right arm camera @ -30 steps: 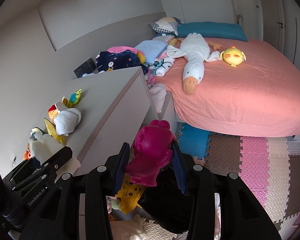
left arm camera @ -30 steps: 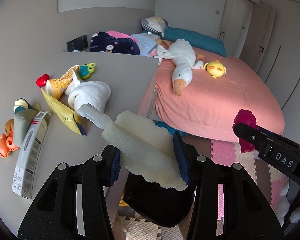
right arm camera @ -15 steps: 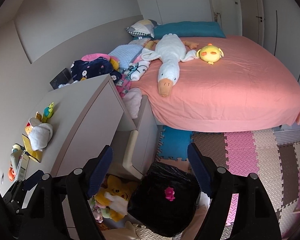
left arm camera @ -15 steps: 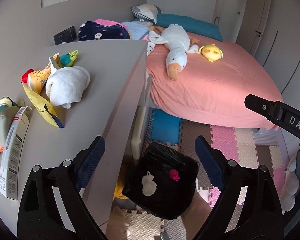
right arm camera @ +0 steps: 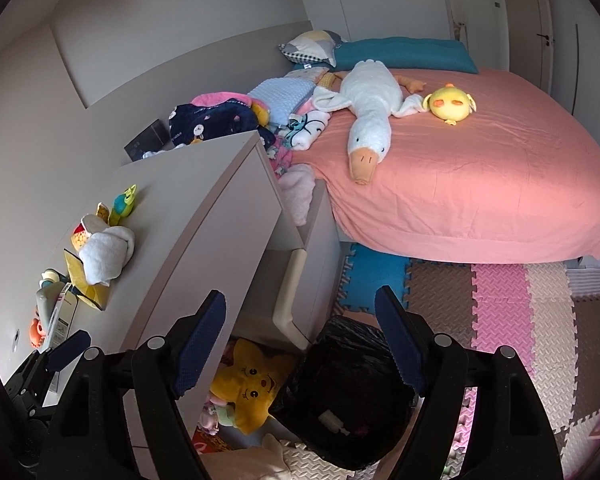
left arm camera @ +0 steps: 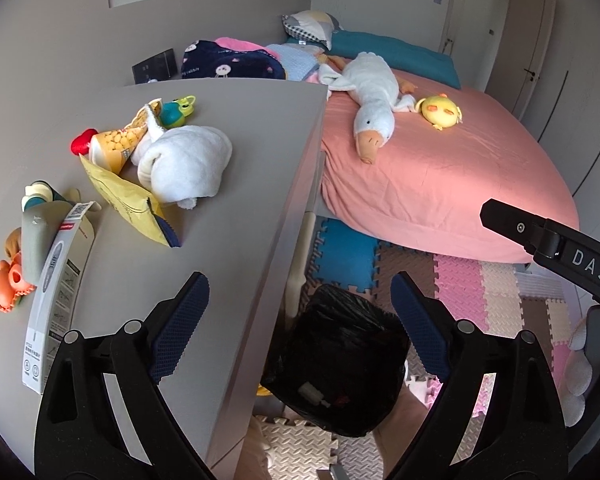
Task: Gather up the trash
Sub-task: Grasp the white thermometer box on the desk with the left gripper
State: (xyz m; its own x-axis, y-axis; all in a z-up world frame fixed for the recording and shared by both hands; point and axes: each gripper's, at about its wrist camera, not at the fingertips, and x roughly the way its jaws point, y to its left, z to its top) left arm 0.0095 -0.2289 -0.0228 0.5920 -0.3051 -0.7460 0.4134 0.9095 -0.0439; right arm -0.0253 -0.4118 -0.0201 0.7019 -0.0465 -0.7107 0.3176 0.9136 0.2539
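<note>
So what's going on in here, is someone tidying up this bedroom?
Yes. A person holds a two-finger gripper in each hand, and the left gripper and right gripper both hang open and empty over a black trash bag on the floor beside a grey dresser. Some bits already lie inside the bag. A yellow packet and a white box sit on the dresser top among toys.

Between the dark-blue, dimpled fingers sits a glossy black trash bag. Beyond them lies a salmon-pink bed bearing a white goose plush with an orange bill. Left of the fingers, on the grey desk, are a yellow packet and a white towel.
</note>
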